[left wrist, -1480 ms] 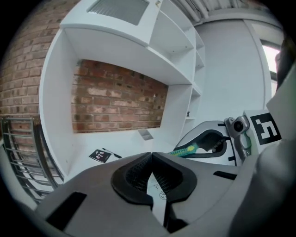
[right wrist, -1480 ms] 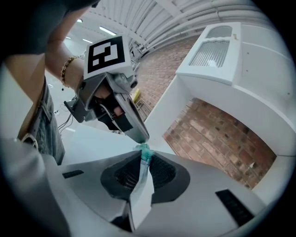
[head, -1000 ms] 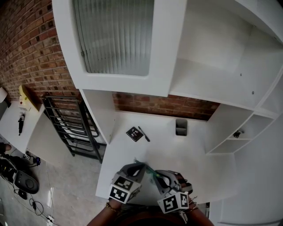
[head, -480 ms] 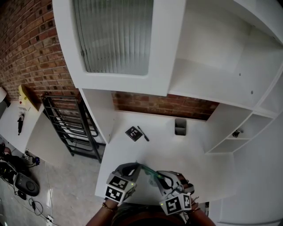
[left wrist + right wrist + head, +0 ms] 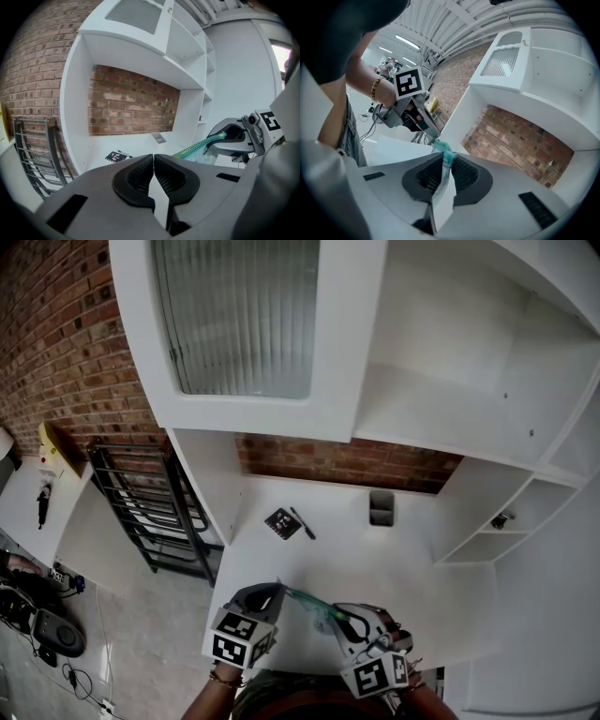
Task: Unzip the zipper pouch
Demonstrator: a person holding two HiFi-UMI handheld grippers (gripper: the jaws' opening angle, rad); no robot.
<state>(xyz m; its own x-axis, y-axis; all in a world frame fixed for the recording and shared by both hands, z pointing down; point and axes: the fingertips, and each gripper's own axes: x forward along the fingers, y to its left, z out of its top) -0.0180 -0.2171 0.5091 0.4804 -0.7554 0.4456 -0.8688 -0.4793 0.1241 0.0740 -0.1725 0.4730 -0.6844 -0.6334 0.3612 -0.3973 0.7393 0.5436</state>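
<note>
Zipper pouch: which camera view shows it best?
Left gripper view: the zipper pouch, teal zipper taut, runs in plain sight to the right tongs. Head view shows it tiny; right gripper view shows only the clamped edge.

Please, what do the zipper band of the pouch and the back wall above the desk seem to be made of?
Zipper band: probably woven fabric tape, matte teal, with a fine ribbed look. Back wall: brick, rough and reddish-brown, with pale mortar lines.

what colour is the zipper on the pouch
Teal green; the zipper shows best in the left gripper view.
</note>
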